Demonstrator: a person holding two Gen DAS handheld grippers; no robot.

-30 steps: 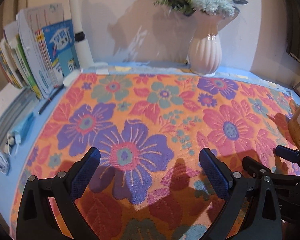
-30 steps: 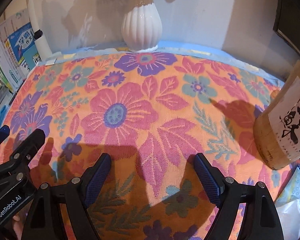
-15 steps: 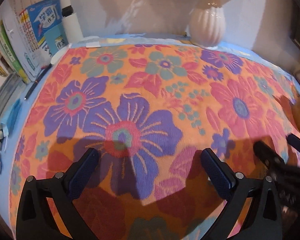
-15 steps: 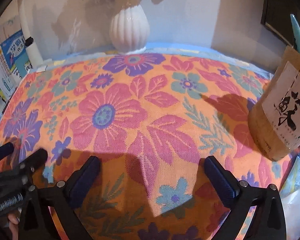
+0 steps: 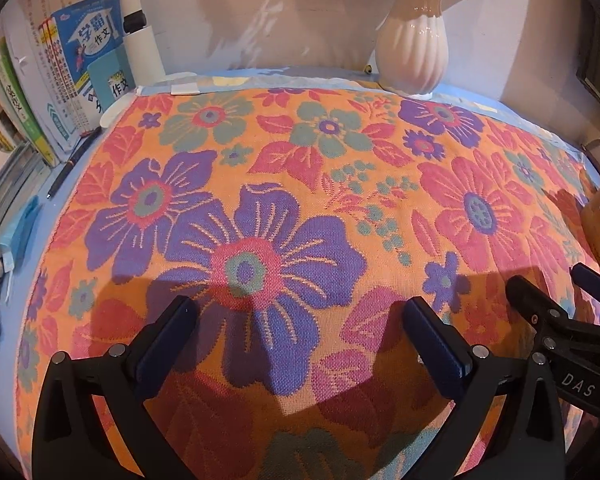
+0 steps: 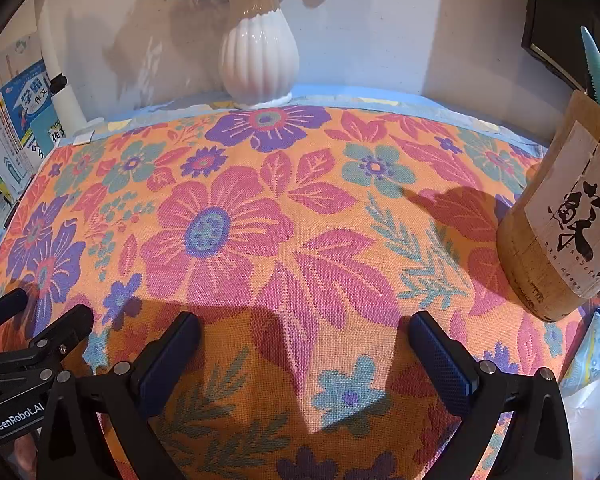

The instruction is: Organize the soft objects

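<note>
Orange floral towel (image 5: 300,184) spread flat, left claw (image 5: 296,344) apart, right claw (image 6: 304,364) apart, both empty

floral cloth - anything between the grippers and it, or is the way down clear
Nothing visible stands in the way. The left gripper and right gripper both hang open right over the floral cloth, bare fabric between their fingers. The vase and the wooden tube sit off at its edges.
</note>
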